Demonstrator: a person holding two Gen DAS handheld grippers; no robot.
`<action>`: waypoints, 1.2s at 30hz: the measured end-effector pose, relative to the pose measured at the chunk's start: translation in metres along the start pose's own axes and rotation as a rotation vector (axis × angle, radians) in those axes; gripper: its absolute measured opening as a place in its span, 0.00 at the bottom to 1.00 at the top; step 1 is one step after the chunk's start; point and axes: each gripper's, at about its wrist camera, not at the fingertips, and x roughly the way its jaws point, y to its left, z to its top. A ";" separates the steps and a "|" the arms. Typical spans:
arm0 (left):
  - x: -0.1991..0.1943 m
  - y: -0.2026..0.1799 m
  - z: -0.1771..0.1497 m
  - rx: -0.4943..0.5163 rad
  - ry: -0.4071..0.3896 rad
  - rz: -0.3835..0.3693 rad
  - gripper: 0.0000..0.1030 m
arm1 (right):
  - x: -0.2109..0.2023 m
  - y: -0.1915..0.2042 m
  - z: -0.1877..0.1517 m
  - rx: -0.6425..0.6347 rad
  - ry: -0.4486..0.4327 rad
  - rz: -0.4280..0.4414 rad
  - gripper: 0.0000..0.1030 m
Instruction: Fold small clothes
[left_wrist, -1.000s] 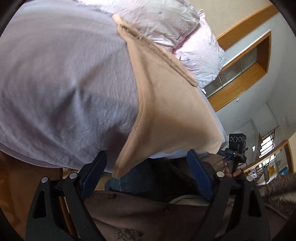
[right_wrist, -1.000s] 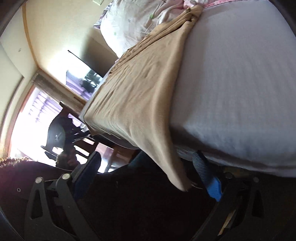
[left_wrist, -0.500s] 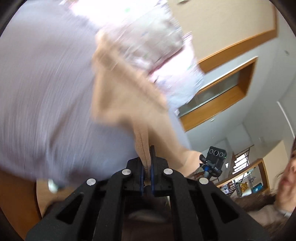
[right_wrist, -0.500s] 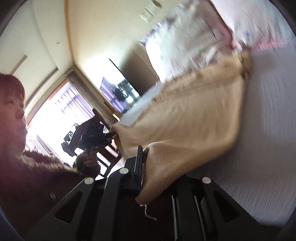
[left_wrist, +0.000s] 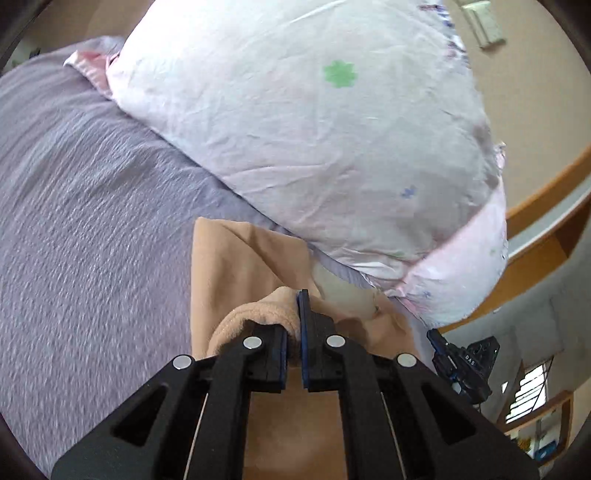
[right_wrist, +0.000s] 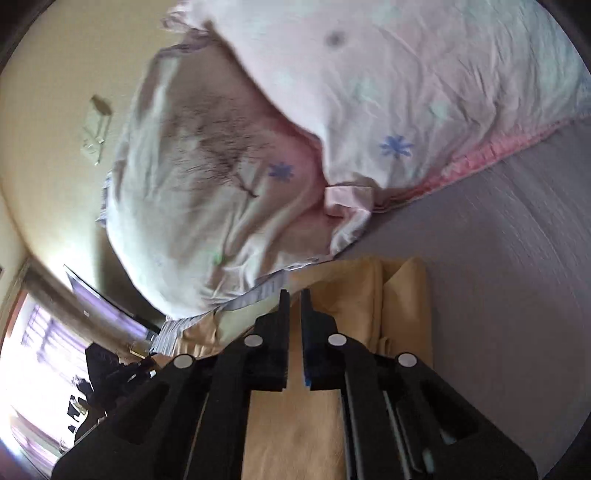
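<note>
A tan garment (left_wrist: 236, 266) lies on the grey-lilac bed sheet (left_wrist: 85, 206), its far edge by the pillow. My left gripper (left_wrist: 293, 317) is shut on a bunched fold of the tan garment, held low over the cloth. In the right wrist view my right gripper (right_wrist: 293, 306) is shut, with the tan garment (right_wrist: 404, 302) pinched between its fingers and folded layers ahead of it. The cloth under both grippers is partly hidden by the black fingers.
A large white-pink flowered pillow (left_wrist: 317, 140) lies just beyond the garment, also in the right wrist view (right_wrist: 369, 103). The other gripper (left_wrist: 461, 365) shows at the left view's right edge. Wall and wooden trim (left_wrist: 546, 188) lie behind; a bright window (right_wrist: 33, 347) is at left.
Both grippers shut on the garment's hanging edge and carried it up and forward over the bed toward the pillow. The garment now lies folded over itself.
</note>
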 end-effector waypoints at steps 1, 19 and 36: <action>0.001 0.004 0.001 -0.004 -0.005 0.001 0.04 | 0.001 -0.006 0.003 0.026 -0.011 -0.005 0.05; 0.028 0.006 0.010 -0.025 0.051 0.076 0.05 | 0.067 0.024 -0.006 -0.250 0.204 -0.366 0.11; 0.010 0.016 0.032 -0.210 -0.054 -0.028 0.67 | -0.002 0.043 -0.022 -0.253 -0.027 -0.350 0.80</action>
